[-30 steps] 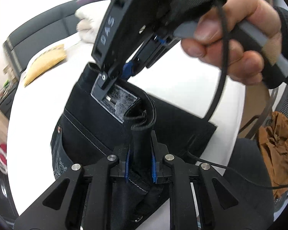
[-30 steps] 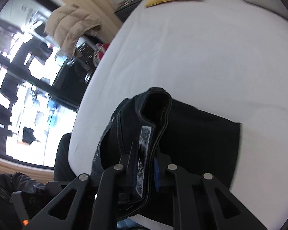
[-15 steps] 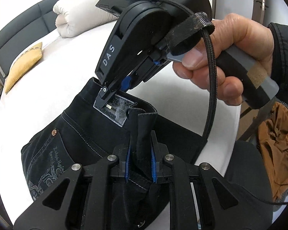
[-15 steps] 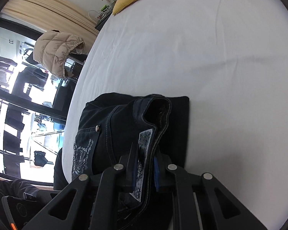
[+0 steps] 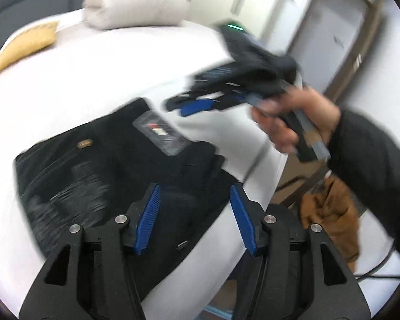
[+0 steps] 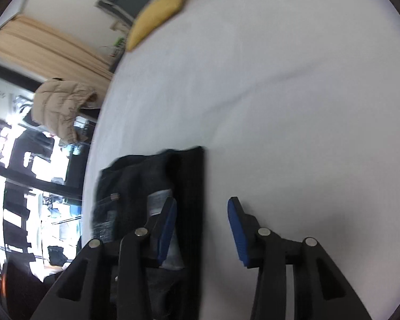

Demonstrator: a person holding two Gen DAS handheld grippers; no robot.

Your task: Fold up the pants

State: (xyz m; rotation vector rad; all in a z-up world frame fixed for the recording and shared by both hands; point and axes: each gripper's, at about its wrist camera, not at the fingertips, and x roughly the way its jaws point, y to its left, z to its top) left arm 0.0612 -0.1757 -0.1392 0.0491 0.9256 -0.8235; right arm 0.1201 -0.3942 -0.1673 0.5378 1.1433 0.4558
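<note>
Your left gripper [image 5: 194,216]: jaws apart, empty, over folded pants [image 5: 98,165] | your right gripper [image 6: 201,229]: spread, empty | bed [image 6: 293,93] beneath.

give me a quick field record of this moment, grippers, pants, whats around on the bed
left gripper: open, nothing between its fingers, over the pants
right gripper: open, nothing held
pants: dark denim, folded, lying on the bed near its edge, label patch facing up
bed: white sheet
yellow cushion: far side of the bed
rolled white duvet: far end of the bed
beige puffer jacket: off the bed, by the window
</note>
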